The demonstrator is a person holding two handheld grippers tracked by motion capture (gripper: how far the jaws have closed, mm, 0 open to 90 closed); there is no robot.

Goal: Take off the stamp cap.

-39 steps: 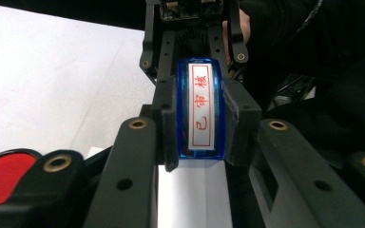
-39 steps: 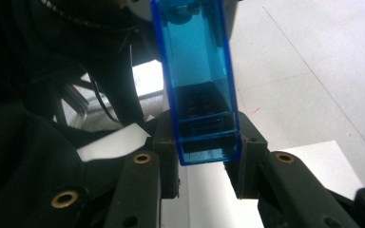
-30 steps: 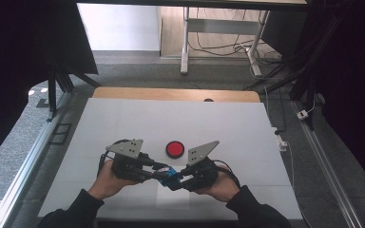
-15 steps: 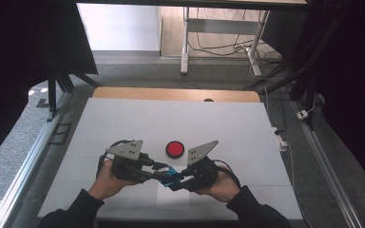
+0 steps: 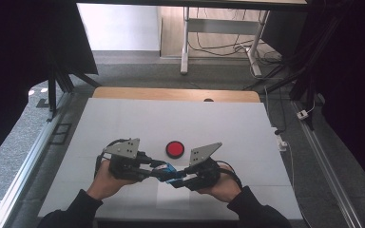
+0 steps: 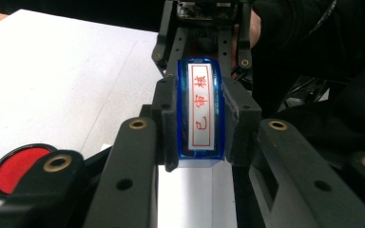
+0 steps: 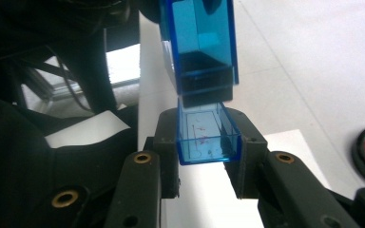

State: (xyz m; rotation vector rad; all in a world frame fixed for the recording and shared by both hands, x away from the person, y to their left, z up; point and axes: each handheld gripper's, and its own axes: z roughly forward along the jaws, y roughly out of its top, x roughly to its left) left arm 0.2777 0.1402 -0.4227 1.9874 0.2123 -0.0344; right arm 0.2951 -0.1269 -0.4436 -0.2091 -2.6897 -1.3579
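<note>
Just the background stuff on and around the table

Red ink pad (image 5: 175,149) with a black rim sits a bit below centre on the white table (image 5: 180,121), a white paper sheet (image 5: 171,197) lies at 6 o'clock from it; a wooden strip (image 5: 171,94) runs along the 12 o'clock edge, loose cables (image 5: 218,45) on the floor beyond

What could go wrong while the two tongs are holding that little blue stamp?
The left tongs pinch the blue stamp and the right tongs pinch its clear cap, just apart from the stamp. A crooked pull could make either piece slip and drop onto the white table. The stamp's inked face could smear the tongs' fingers if the pieces twist. The open red ink pad sits close by, so a hand might bump it.
</note>
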